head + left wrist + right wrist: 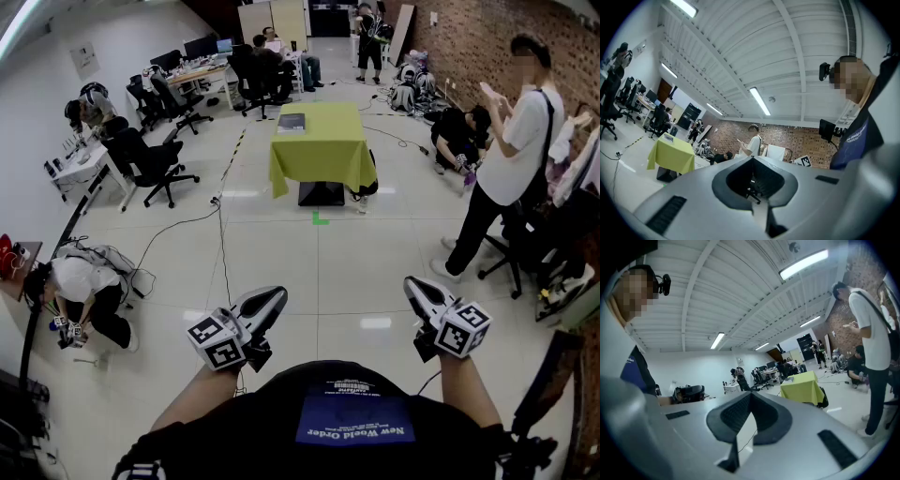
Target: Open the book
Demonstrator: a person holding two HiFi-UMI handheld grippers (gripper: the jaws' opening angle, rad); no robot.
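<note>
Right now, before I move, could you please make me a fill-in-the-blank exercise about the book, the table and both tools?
1. In the head view, the book lies on the ___ side of the table.
2. The left tool has its jaws ___.
3. The right tool holds ___.
4. Both tools are ___ from the book.

Missing words: left; shut; nothing; far

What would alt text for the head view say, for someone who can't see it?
A person holds out two handheld tools, the left tool and right tool, both shut and empty, over a pale tiled floor. Ahead stands a table draped in yellow-green cloth with a dark book lying on it; other people stand and sit around the room.
</note>
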